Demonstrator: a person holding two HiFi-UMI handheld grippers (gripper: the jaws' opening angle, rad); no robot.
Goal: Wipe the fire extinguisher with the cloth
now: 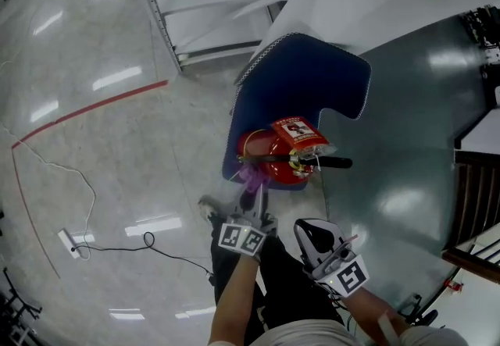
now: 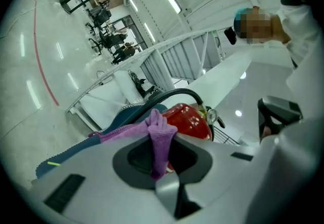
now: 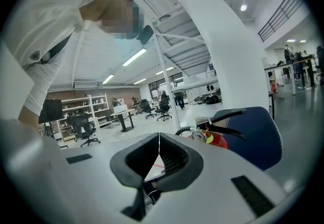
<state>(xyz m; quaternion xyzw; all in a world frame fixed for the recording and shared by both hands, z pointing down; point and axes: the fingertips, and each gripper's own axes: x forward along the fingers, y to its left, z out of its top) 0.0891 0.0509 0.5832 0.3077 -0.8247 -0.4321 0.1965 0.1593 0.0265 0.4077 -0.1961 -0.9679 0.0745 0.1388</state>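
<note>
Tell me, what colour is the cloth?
Purple. The cloth shows best in the left gripper view.

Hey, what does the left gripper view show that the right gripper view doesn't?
Only the left gripper view shows the purple cloth. It is pinched between the jaws of the left gripper and trails off toward the left.

Only the right gripper view shows the right gripper. Its jaws are closed against each other with nothing between them.

Both views show the red fire extinguisher with its gauge, just past the jaws. Both also show the blue pad beside it.
</note>
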